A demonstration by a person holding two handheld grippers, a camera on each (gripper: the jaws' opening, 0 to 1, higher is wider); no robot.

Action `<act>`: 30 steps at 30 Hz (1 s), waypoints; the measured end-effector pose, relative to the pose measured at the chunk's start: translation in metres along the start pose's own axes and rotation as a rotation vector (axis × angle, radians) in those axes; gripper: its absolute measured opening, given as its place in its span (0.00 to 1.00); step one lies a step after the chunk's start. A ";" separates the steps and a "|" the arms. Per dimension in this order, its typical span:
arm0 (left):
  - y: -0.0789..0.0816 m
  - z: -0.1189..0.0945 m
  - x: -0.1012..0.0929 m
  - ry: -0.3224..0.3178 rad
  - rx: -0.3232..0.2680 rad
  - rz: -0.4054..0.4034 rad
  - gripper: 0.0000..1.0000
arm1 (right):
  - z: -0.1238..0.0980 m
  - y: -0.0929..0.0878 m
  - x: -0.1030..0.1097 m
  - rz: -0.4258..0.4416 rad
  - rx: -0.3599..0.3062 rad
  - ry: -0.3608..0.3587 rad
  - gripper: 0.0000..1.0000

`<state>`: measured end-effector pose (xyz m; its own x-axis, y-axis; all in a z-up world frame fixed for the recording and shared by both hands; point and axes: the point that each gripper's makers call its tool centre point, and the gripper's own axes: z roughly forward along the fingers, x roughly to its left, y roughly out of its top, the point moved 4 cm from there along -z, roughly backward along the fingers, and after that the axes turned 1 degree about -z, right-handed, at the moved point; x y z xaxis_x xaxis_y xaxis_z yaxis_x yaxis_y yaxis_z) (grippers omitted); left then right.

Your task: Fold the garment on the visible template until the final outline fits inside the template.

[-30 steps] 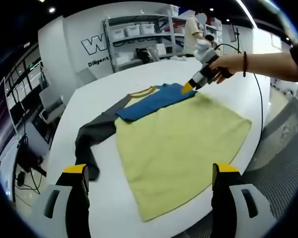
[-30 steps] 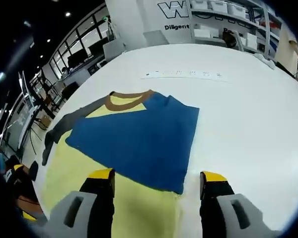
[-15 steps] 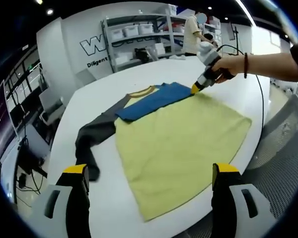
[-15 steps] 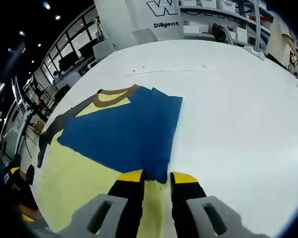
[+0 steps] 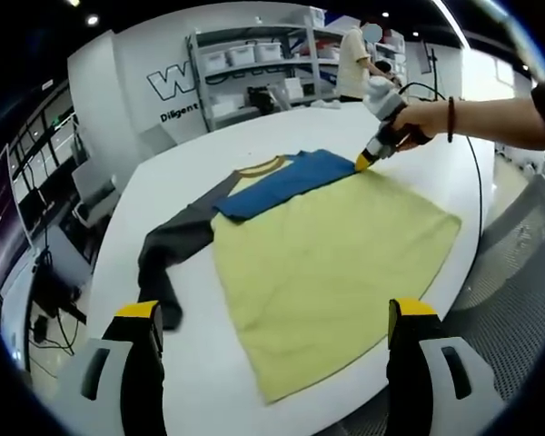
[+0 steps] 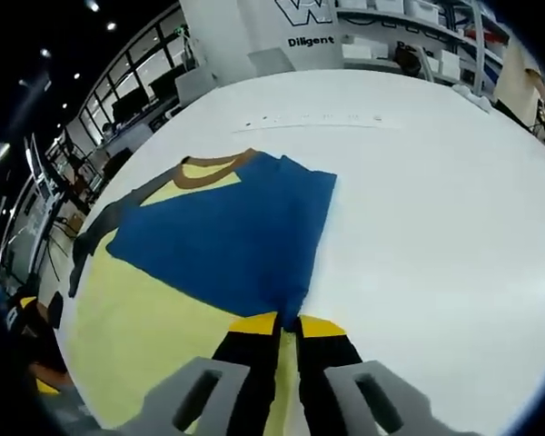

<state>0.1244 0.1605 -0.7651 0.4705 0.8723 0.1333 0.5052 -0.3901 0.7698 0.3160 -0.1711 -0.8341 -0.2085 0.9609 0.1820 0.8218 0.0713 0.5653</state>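
Right gripper [image 6: 288,324] is pinching the folded blue sleeve [image 6: 232,236] corner of the garment [image 5: 327,263], jaws pressed together. Left gripper [image 5: 272,313] is hovering spread wide above the table [image 5: 209,400], garment hem lying between its jaws.

Yellow garment [image 5: 327,263] spread flat, blue sleeve [image 6: 227,241] folded across chest, grey sleeve [image 5: 168,250] outstretched

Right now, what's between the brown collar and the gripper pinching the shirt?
In the right gripper view, the folded blue sleeve spans from the brown collar to the right gripper.
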 end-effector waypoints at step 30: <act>-0.003 0.002 -0.001 -0.007 0.016 -0.001 0.99 | -0.016 -0.005 -0.063 0.014 0.029 -0.085 0.00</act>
<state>0.1237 0.1601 -0.7682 0.4747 0.8708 0.1281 0.5172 -0.3938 0.7599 0.3167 -0.2361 -0.8355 -0.1517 0.9811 0.1199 0.8397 0.0640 0.5393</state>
